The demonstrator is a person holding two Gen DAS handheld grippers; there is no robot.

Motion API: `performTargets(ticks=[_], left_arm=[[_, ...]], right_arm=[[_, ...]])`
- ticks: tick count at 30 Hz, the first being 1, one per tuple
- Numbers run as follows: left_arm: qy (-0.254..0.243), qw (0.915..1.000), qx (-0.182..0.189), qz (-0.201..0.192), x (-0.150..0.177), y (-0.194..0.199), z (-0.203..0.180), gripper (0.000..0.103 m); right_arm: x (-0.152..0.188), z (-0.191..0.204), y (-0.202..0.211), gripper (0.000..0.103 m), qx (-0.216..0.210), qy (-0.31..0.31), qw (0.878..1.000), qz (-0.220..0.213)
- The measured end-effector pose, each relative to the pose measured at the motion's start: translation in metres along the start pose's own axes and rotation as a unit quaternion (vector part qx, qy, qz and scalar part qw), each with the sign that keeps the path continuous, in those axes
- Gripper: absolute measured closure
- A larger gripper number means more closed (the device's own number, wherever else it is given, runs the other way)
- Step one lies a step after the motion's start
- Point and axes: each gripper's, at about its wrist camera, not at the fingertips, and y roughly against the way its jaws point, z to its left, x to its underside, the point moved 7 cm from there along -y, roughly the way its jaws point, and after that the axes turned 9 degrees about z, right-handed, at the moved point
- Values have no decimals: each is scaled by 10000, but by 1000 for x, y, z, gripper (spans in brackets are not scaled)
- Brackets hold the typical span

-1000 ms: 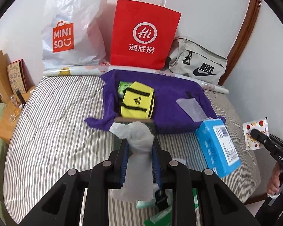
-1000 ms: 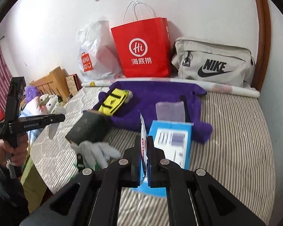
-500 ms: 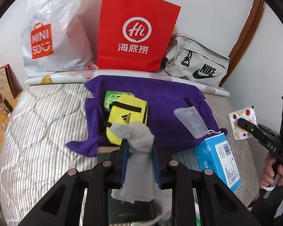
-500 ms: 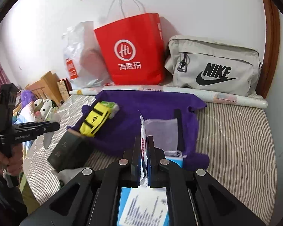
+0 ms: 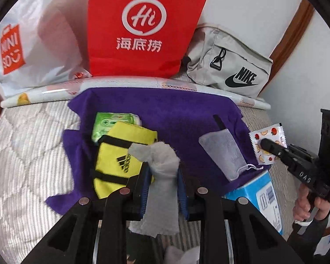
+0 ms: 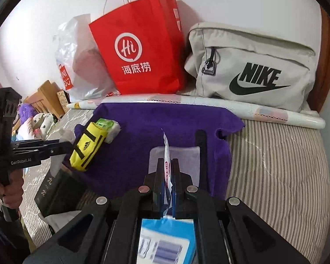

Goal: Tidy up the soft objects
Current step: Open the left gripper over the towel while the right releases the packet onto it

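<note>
A purple towel (image 5: 165, 110) (image 6: 154, 121) lies spread on the striped bed. On it are a yellow Adidas pouch (image 5: 118, 160) (image 6: 88, 149), a green tissue pack (image 5: 112, 123) and a grey drawstring pouch (image 5: 224, 151) (image 6: 182, 154). My left gripper (image 5: 161, 171) (image 6: 63, 147) is shut on a grey cloth (image 5: 160, 176), hovering over the towel's near edge beside the yellow pouch. My right gripper (image 6: 167, 165) (image 5: 266, 144) is shut on a thin fruit-print packet (image 6: 166, 151) (image 5: 267, 145), just over the grey pouch at the towel's right side.
A blue box (image 5: 264, 198) (image 6: 165, 242) and a dark book (image 6: 57, 189) lie at the towel's near edge. A red paper bag (image 5: 143, 26), a white Miniso bag (image 5: 33, 44), a beige Nike bag (image 6: 253, 70) and a rolled sheet (image 5: 143, 83) line the wall. Bare striped bedding (image 6: 275, 165) lies right.
Both grippers have moved forward and a little down over the purple towel, each still holding its item. The towel and the bags behind now loom larger.
</note>
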Motion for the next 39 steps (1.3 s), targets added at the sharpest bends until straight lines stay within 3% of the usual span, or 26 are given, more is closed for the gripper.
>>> performTargets(ticks=[12, 24, 27, 30, 32, 36, 39], left_arm=[[19, 9990, -19, 444, -15, -50, -4, 80], [27, 9983, -63, 583, -20, -62, 1, 79], [3, 9982, -38, 594, -20, -62, 0, 77], [2, 9980, -10, 630, -18, -61, -2, 69], [-35, 9979, 0, 654, -16, -60, -5, 61], [-136, 9983, -80, 561, -12, -52, -11, 55], [-165, 9986, -73, 495, -9, -44, -14, 54]], right_arm=[[-2, -10, -45, 98, -23, 60, 9990, 453], [2, -19, -68, 98, 103, 20, 9965, 833], [2, -19, -69, 97, 151, 72, 9961, 861], [1, -18, -71, 97, 209, 120, 9960, 865], [1, -18, -70, 92, 262, 120, 9958, 868], [0, -16, -63, 65, 280, 129, 9967, 748], [1, -14, -53, 64, 281, 157, 9972, 668]])
